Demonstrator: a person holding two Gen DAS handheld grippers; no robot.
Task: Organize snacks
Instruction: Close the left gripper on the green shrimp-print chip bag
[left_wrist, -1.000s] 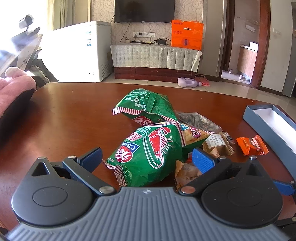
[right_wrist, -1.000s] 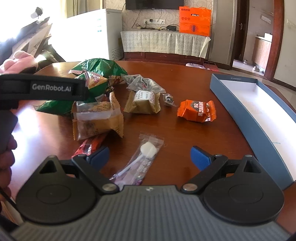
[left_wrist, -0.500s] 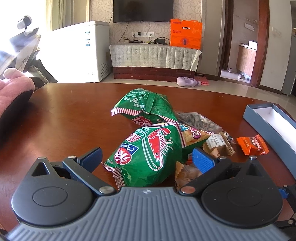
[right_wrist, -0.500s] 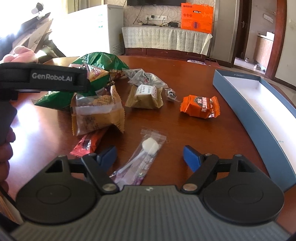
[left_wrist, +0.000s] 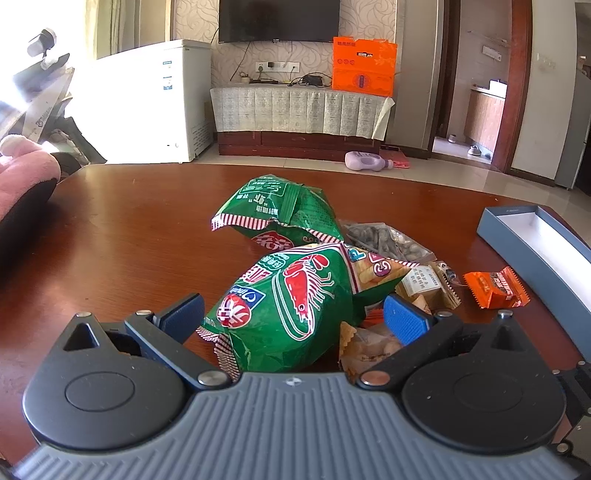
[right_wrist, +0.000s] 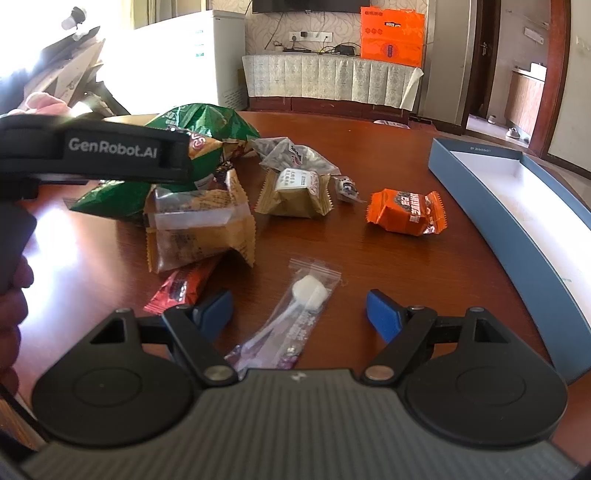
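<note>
A pile of snacks lies on a brown wooden table (left_wrist: 129, 236). My left gripper (left_wrist: 293, 312) is open, its jaws on either side of a green shrimp-chip bag (left_wrist: 291, 314). A second green bag (left_wrist: 280, 218) lies behind it. My right gripper (right_wrist: 299, 310) is open around a clear packet with a white candy (right_wrist: 295, 314). A tan wrapped snack (right_wrist: 199, 229), a red bar (right_wrist: 184, 284), a brown pastry pack (right_wrist: 295, 192) and an orange packet (right_wrist: 406, 212) lie ahead. An open blue box (right_wrist: 517, 221) sits at the right.
The left gripper's body (right_wrist: 92, 151) crosses the upper left of the right wrist view. A bag of dark seeds (left_wrist: 384, 240) lies in the pile. A pink plush item (left_wrist: 22, 173) sits at the table's left edge.
My right gripper's jaws have narrowed around the clear candy packet and it has moved slightly forward. My left gripper has barely moved.
</note>
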